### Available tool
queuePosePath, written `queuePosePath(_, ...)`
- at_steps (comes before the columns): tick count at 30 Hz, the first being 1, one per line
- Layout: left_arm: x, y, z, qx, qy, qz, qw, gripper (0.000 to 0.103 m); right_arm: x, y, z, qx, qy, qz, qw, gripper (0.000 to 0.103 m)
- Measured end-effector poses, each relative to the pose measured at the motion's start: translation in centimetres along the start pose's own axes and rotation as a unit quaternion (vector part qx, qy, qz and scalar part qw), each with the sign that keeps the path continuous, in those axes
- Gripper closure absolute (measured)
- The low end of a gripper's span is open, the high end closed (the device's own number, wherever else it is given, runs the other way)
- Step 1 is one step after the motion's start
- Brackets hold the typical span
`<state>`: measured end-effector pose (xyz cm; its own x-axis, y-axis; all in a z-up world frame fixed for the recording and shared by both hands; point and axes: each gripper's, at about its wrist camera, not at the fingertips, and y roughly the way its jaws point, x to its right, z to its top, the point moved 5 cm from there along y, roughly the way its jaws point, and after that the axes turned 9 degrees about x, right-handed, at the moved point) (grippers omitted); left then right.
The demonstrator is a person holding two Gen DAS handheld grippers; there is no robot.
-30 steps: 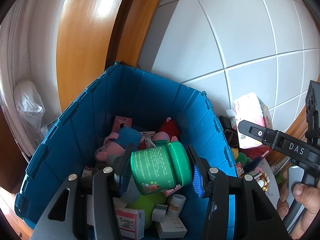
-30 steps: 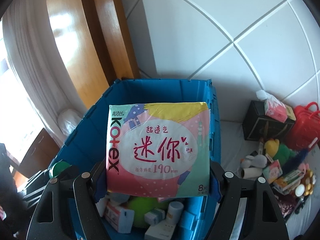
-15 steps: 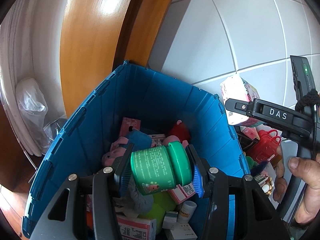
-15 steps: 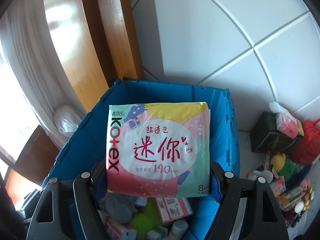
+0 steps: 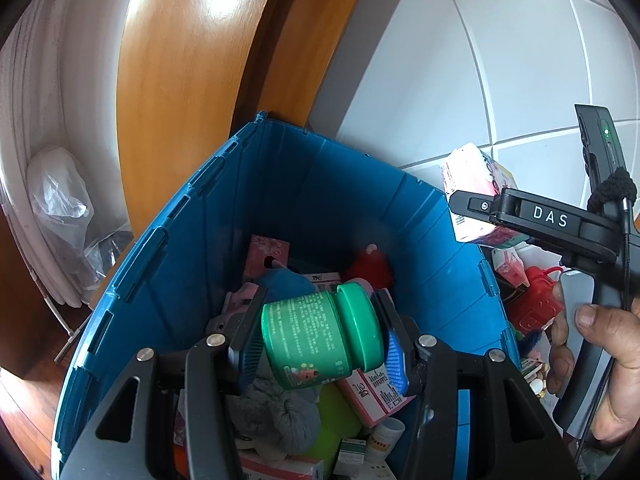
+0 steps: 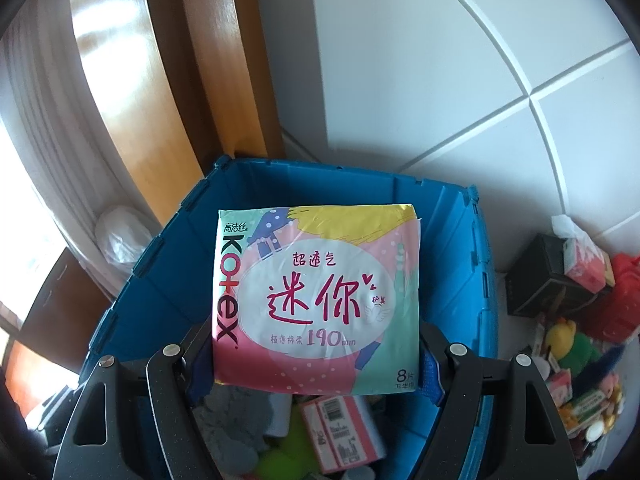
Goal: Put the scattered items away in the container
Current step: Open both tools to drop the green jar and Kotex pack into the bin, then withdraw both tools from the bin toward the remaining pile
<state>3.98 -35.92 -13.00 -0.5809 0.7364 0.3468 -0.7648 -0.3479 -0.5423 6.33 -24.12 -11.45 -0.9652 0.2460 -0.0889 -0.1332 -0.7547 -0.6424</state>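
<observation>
A blue plastic crate [image 5: 168,264] stands on the floor against a wooden door frame and holds soft toys, small boxes and bottles. My left gripper [image 5: 320,340] is shut on a green jar [image 5: 316,340] lying sideways between its pads, above the crate's inside. My right gripper [image 6: 316,364] is shut on a pink, green and yellow pad packet [image 6: 316,304], held flat over the crate [image 6: 460,280]. In the left wrist view the right gripper and the packet [image 5: 476,188] show at the right, with a person's hand [image 5: 600,344] on the handle.
Scattered items lie on the floor right of the crate: a red toy basket [image 6: 620,300], a black tissue box [image 6: 548,276], a yellow and green plush [image 6: 568,340] and small boxes. A white plastic bag [image 5: 60,200] sits left by the curtain. White tiles lie beyond.
Both grippers have moved in over the crate, which now fills more of each view. The right gripper and packet have come further left in the left wrist view. Both grips are unchanged.
</observation>
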Motion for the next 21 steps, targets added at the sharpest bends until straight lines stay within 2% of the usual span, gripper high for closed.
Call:
queuePosePath(3,-0.3,0.6,0.1,-0.005,-0.015,-0.008,0.9998,0.053,0.0,0.5,0.3,0.005,-0.001,0.003,1.0,0.024)
queuePosePath(4,-0.4,0.9,0.1,-0.009,-0.022,-0.008,0.9997,0.052,0.1,0.5,0.5,0.009,0.001,0.004,1.0,0.017)
queuePosePath(5,-0.6,1.2,0.1,-0.015,-0.025,0.0,0.9996,0.047,0.2,0.5,0.6,0.013,0.002,0.005,1.0,0.011)
queuePosePath(6,-0.7,1.5,-0.1,-0.021,-0.027,0.006,0.9994,0.013,0.3,0.4,0.7,0.019,0.002,0.004,1.0,0.0)
queuePosePath(7,-0.9,1.7,-0.2,-0.024,-0.031,0.01,0.9992,0.0,0.4,0.4,0.8,0.023,0.002,0.003,1.0,0.001)
queuePosePath(14,-0.3,3.5,-2.3,-0.054,-0.026,0.002,0.9982,0.0,1.0,-0.1,0.8,0.029,0.005,0.002,1.0,0.0)
queuePosePath(21,0.0,3.0,-2.8,-0.054,-0.026,-0.003,0.9982,0.0,0.7,-0.6,0.5,0.031,0.005,0.008,0.999,0.0)
